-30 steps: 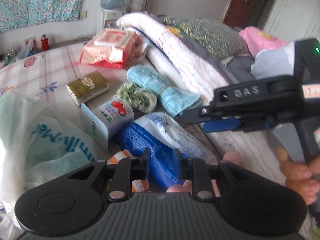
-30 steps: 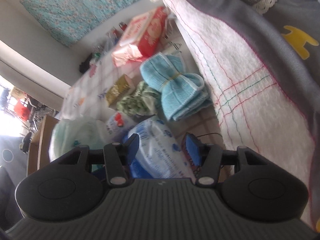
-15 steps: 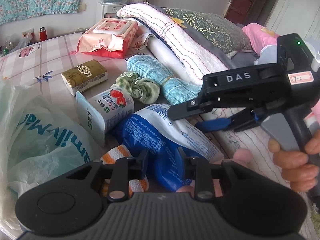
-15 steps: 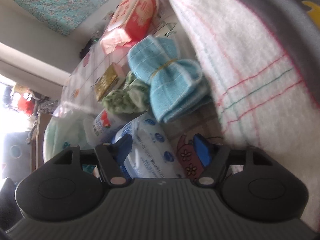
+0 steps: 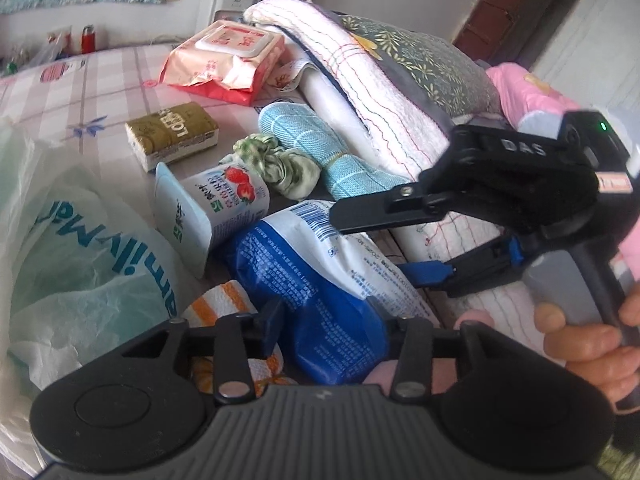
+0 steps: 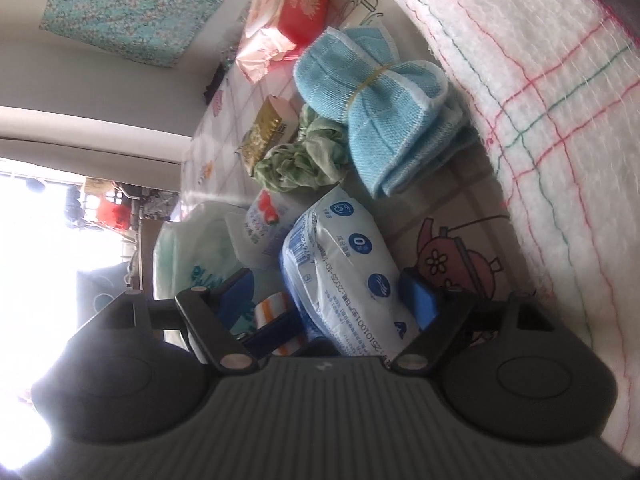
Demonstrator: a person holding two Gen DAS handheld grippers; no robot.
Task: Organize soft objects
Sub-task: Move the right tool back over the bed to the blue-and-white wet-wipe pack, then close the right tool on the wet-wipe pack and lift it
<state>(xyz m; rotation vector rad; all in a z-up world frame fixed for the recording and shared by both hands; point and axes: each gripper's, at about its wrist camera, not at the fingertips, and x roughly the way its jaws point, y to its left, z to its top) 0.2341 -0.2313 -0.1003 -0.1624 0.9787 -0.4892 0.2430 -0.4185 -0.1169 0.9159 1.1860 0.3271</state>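
A blue-and-white soft pack [image 5: 320,276] [image 6: 348,264] lies on the bed among loose items. My left gripper [image 5: 328,318] straddles its near end. Its jaws are opening, and I see no pad pressing on the pack. My right gripper [image 6: 326,296] [image 5: 384,244] reaches in from the right with its jaws opening. The pack lies between its blue pads, with a gap on the left side. Beyond lie a banded blue towel bundle [image 5: 316,148] [image 6: 376,92] and a green scrunchie [image 5: 280,164] [image 6: 304,156]. An orange-striped cloth [image 5: 224,304] sits beside the pack.
A strawberry yoghurt cup [image 5: 216,204] lies on its side next to a pale green plastic bag [image 5: 80,256]. Farther back are a gold box [image 5: 172,136] and a wet-wipes pack [image 5: 228,60]. A folded quilt [image 5: 360,80] and a pillow [image 5: 420,64] bound the right. A hand [image 5: 580,332] holds the right gripper.
Both grippers' jaws have widened. The right gripper has come down closer, so the blue-and-white pack now sits between its pads. The left gripper has stayed in place.
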